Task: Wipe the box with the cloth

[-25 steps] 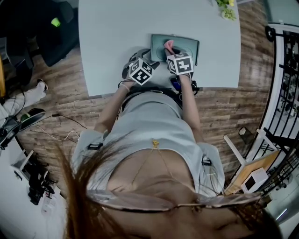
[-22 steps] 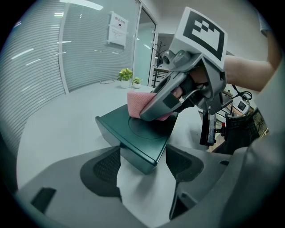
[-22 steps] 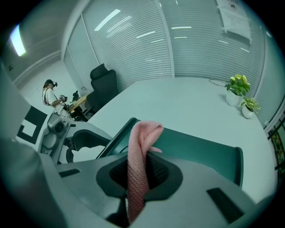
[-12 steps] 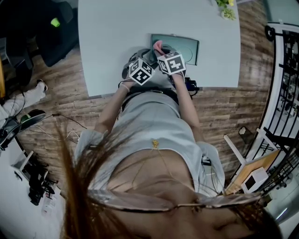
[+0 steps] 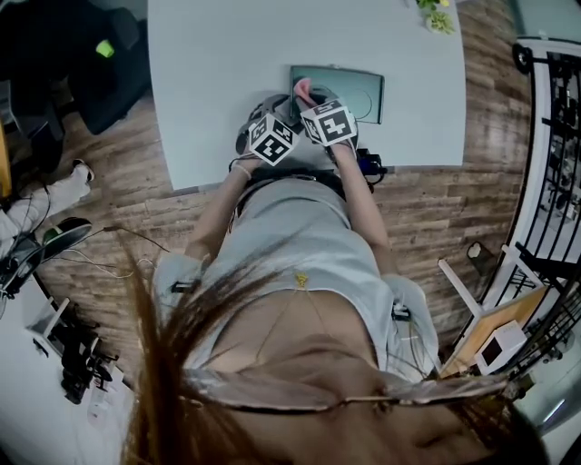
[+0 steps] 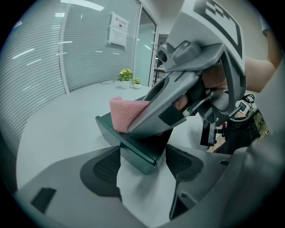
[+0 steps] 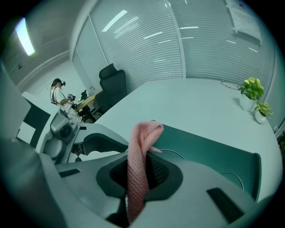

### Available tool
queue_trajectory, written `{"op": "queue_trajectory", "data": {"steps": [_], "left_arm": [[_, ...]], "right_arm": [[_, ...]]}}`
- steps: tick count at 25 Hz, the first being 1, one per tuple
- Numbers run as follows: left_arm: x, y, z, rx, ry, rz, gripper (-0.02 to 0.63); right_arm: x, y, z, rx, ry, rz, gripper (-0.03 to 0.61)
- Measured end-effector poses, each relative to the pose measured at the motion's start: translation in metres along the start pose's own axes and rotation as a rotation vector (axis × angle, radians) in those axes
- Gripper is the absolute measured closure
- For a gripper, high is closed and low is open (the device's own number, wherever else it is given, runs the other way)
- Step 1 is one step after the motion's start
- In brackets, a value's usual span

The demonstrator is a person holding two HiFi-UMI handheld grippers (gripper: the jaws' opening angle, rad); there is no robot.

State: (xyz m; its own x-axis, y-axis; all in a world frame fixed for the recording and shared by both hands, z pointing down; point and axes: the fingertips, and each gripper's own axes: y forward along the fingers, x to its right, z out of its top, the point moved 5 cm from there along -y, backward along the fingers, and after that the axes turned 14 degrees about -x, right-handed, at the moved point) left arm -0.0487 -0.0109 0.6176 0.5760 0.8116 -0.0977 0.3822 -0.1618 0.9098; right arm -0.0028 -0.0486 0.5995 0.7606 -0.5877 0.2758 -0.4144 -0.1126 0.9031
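A flat dark green box point(image 5: 349, 91) lies on the pale table point(image 5: 227, 64), close to its front edge. My left gripper point(image 5: 275, 111) sits at the box's near left corner. In the left gripper view that box point(image 6: 133, 149) corner is wedged between the pads of the left gripper point(image 6: 143, 167), touching both. My right gripper point(image 5: 309, 98) is shut on a pink knitted cloth point(image 5: 302, 87) over the box's left end. In the right gripper view the cloth point(image 7: 144, 133) stands up out of the right gripper point(image 7: 141, 167) in front of the box point(image 7: 209, 151).
Small potted plants point(image 5: 434, 16) stand at the table's far right corner. A black office chair point(image 5: 100, 54) is off the table's left side. A black railing point(image 5: 554, 136) runs along the right. Cables and gear point(image 5: 54, 236) lie on the wooden floor at left.
My right gripper has slid left along the box with the cloth, from about its middle to its left end. The left gripper has stayed at the corner.
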Motion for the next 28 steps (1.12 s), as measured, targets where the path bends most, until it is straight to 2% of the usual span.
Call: {"op": "queue_trajectory", "data": {"steps": [7, 15, 28], "left_arm": [[0.002, -0.001, 0.001, 0.002, 0.002, 0.0, 0.291], [0.0, 0.002, 0.0, -0.001, 0.001, -0.004, 0.291], [0.0, 0.0, 0.001, -0.005, 0.006, -0.008, 0.291]], "right_arm": [[0.012, -0.024, -0.007, 0.068, 0.012, -0.031, 0.532], [0.048, -0.056, -0.036, 0.109, 0.103, -0.107, 0.532], [0.106, -0.092, -0.101, 0.076, 0.251, -0.287, 0.532]]}}
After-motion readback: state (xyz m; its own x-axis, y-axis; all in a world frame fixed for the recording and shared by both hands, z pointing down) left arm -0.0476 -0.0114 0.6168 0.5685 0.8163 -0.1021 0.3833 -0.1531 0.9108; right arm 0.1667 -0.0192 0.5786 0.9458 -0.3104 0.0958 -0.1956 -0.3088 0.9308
